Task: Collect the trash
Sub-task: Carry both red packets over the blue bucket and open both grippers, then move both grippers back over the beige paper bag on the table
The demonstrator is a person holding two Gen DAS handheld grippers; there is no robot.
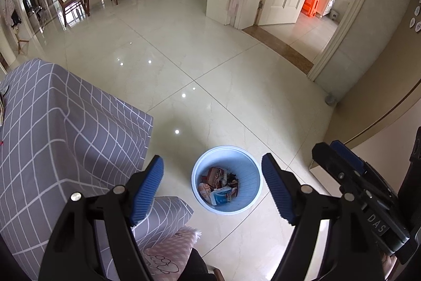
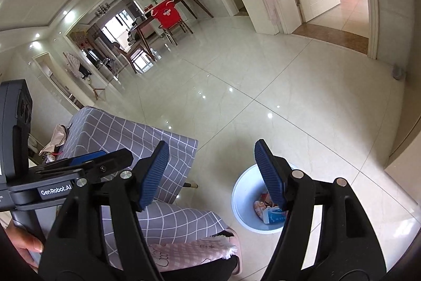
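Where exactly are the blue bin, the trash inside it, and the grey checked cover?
blue bin [image 1: 251,170]: left wrist view, inner wall.
trash [image 1: 218,186]: left wrist view, middle of the wrapper pile.
grey checked cover [image 1: 65,128]: left wrist view, draped side.

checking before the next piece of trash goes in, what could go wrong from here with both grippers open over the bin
1. The blue bin is small and stands free on a glossy tiled floor; a drop from this height could miss, or a knock could slide it.
2. The grey checked cover hangs close beside the bin, so the left gripper might snag it.
3. The right gripper sits close beside the left; they could bump.
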